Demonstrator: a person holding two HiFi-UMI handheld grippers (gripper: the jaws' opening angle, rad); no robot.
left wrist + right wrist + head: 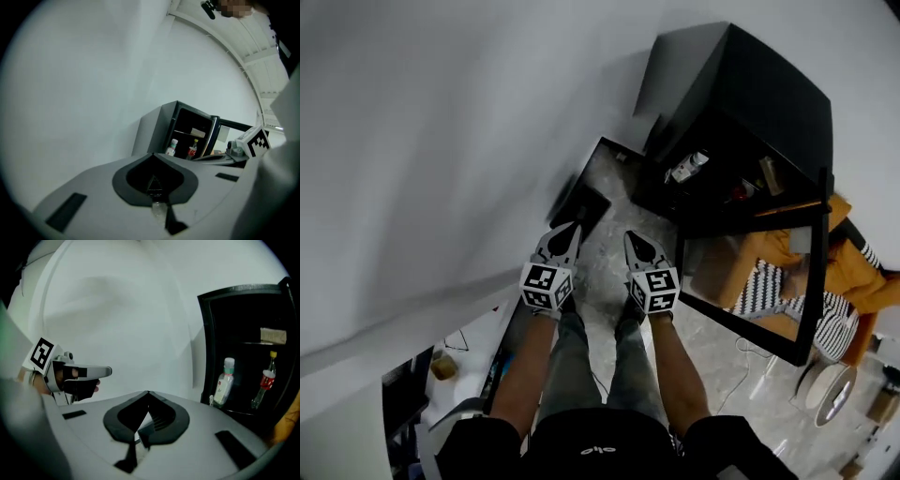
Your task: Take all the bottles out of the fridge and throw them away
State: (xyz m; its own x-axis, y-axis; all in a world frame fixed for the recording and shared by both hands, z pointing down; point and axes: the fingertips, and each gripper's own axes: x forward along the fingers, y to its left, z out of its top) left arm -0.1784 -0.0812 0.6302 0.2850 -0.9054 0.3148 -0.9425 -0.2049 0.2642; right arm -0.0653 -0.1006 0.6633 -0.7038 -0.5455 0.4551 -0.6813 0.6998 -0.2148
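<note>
A black fridge [741,103] stands open at the upper right of the head view. On its lower shelf I see a white bottle [688,167] and a red-labelled bottle [739,194]. The right gripper view shows the white bottle [224,382] and the red-labelled bottle [265,380] upright side by side. Both also appear in the left gripper view, the white bottle [172,147] and the red-labelled bottle [192,150]. My left gripper [565,230] and right gripper [630,236] are side by side, short of the fridge. Both are shut, with nothing between the jaws.
The fridge's glass door [750,281] is swung open toward me on the right. A tan box [273,335] lies on the upper shelf. A dark bin-like container [581,202] sits on the floor by the white wall [441,141]. Marbled floor [609,197] lies between the wall and the fridge.
</note>
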